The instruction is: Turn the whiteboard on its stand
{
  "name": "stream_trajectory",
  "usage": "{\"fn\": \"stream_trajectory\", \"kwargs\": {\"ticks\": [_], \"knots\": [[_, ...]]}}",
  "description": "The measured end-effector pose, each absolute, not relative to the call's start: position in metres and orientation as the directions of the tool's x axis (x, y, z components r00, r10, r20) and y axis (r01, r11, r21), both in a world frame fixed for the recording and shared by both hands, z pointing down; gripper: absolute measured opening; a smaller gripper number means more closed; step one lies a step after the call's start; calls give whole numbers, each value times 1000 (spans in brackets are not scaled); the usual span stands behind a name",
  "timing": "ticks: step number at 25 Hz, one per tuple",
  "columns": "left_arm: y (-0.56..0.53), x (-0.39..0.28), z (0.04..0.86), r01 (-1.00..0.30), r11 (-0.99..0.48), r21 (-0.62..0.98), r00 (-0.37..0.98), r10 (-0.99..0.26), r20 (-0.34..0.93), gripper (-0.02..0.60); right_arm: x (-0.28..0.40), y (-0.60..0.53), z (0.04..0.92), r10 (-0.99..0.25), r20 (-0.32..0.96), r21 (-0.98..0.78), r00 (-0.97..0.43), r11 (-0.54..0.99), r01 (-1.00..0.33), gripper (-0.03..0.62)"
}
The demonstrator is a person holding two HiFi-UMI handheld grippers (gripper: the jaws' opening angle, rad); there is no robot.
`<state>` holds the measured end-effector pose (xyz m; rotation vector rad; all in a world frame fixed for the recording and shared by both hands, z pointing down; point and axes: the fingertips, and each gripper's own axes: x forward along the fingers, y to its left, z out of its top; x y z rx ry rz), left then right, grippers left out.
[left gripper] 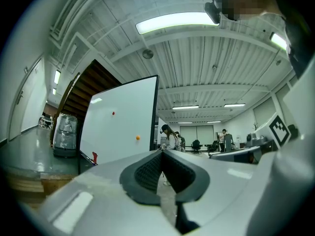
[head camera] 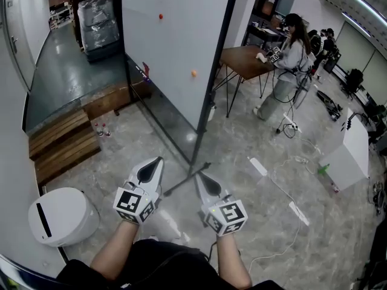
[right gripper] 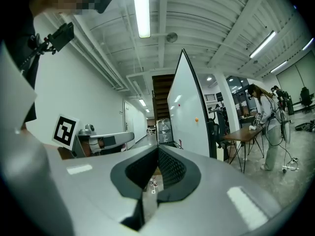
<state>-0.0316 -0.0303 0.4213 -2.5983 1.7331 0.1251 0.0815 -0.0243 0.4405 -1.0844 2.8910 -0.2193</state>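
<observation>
The tall whiteboard stands upright in its black frame, edge-on to me, with a red and an orange magnet on its face. Its stand foot rests on the floor just ahead of both grippers. My left gripper is shut with nothing held, a little left of the foot. My right gripper is also shut and empty, close by the foot's right side. Neither touches the board. In the left gripper view the whiteboard rises beyond the shut left gripper. In the right gripper view the whiteboard stands past the right gripper.
A white round bin sits at the lower left, with wooden steps and small bottles beyond it. A wooden table and a person are behind the board. Cables and power strips lie at the right near a white cabinet.
</observation>
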Motion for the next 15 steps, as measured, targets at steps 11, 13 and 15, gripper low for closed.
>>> {"fn": "stream_trajectory", "kwargs": {"ticks": [11,13,15], "knots": [[-21,-15,426,-935,-354,26,351,-934,-66,5,99,-21,449,-630,15,-153,-777,766,-624,9],[-20,-14,425,-936,-351,24,349,-935,-63,3,100,-21,448,-627,15,-159,-779,768,-621,9],[-20,-14,424,-938,-347,22,345,-936,-62,5,101,-20,448,-622,13,-161,-783,771,-616,9]]}}
